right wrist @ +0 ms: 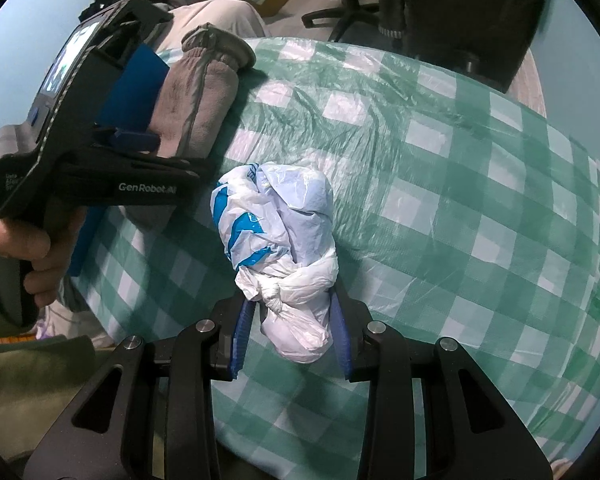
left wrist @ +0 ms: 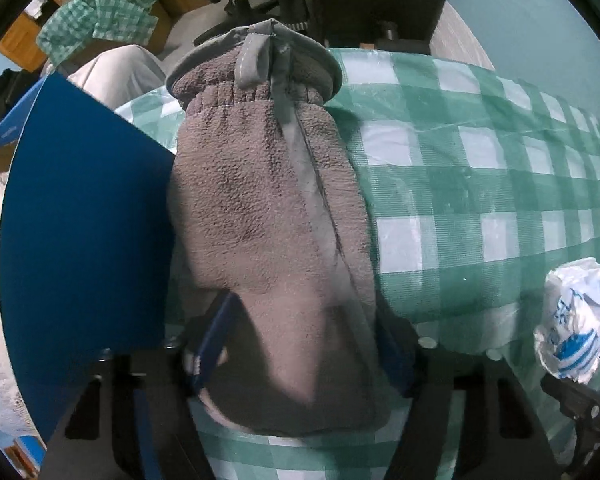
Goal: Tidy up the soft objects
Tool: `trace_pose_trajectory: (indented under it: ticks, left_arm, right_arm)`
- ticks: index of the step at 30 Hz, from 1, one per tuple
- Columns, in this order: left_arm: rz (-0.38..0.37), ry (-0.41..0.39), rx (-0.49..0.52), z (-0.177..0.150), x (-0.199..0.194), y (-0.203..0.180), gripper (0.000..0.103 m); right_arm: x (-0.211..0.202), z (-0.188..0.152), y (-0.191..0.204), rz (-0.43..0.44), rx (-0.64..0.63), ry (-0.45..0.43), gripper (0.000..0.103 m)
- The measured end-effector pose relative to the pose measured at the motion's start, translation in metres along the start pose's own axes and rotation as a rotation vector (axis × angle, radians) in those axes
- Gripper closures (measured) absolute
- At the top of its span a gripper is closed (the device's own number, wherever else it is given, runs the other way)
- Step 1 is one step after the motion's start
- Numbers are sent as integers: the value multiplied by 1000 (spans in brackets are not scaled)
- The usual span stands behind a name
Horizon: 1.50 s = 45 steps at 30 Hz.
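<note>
A grey fleece mitten point(left wrist: 268, 220) lies on the green-and-white checked tablecloth point(left wrist: 480, 184), cuff pointing away, its left side against a blue box point(left wrist: 80, 220). My left gripper point(left wrist: 300, 348) points down over the mitten's fingertip end, and its blue pads point(left wrist: 210, 344) press on both sides of the fleece. A knotted white plastic bag with blue print point(right wrist: 280, 220) sits between the blue pads point(right wrist: 242, 332) of my right gripper point(right wrist: 292, 332), which is shut on its knotted end. The same bag point(left wrist: 572, 316) shows at the right edge of the left wrist view.
A hand point(right wrist: 28, 248) holds the left gripper's handle beside the mitten point(right wrist: 196, 96). The blue box point(right wrist: 140, 76) stands at the table's left edge. A black office chair point(right wrist: 352, 4) and a dark seat back point(right wrist: 460, 12) stand behind the table. Checked cloth stretches to the right.
</note>
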State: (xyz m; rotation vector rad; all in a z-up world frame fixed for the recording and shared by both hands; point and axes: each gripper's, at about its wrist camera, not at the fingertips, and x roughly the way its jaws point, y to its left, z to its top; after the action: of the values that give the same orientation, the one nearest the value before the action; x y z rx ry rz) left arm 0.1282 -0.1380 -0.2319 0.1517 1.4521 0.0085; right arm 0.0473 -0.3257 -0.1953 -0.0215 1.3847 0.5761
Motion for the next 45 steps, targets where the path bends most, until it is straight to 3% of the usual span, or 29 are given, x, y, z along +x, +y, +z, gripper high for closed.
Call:
trace_pose_trajectory:
  ticks: [5, 8, 24, 45]
  left_arm:
    - [-13, -38, -3, -6, -8, 13, 81]
    - [-28, -61, -10, -10, -16, 20, 88]
    - [-92, -187, -25, -57, -79, 39, 93]
    - [-104, -319, 24, -81, -151, 46, 93]
  right_arm:
    - [-1, 1, 2, 0, 1, -7, 68]
    - [-2, 3, 5, -7, -1, -10, 68]
    - [-25, 8, 27, -31, -25, -43, 68]
    - [-68, 20, 55, -38, -32, -96, 68]
